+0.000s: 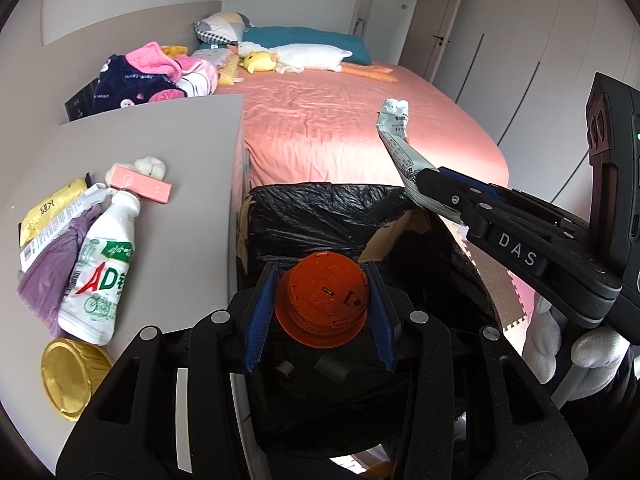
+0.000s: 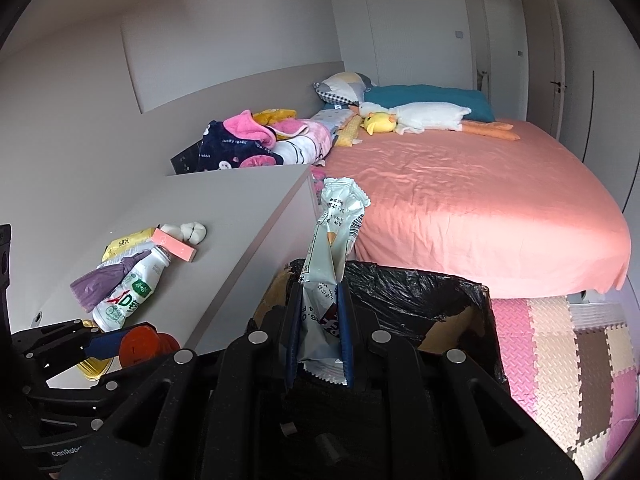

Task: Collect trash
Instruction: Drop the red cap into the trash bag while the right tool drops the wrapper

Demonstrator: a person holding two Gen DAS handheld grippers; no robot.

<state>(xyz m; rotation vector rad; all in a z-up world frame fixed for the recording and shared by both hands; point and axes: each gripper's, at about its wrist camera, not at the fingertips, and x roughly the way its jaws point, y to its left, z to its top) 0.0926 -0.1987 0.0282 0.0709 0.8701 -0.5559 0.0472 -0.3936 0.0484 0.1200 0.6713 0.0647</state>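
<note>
The left gripper has its jaws closed on an orange lid, one blue pad pressed to each side, so the lid sits squarely between the jaws. The right gripper is clamped tight on a pale crumpled wrapper; the wrapper's lower end is pinched between the jaws and the rest sticks out past the tips.

Just beyond and below both pairs of jaws stands a cardboard box lined with a black bag. Its inside is dark and its contents cannot be made out.

To the left of the left jaws, on a grey tabletop, lie more pieces of trash: a gold lid cut off by the gripper body, a white drink bottle on its side, a purple bag touching it, a yellow packet partly under these, a pink box by the bottle's neck, and a white wad just beyond the box.

Farther ahead is a bed with a pink sheet, soft toys and pillows, too small to tell apart clearly.

A white-gloved hand on the right gripper's handle is partly cut off.
</note>
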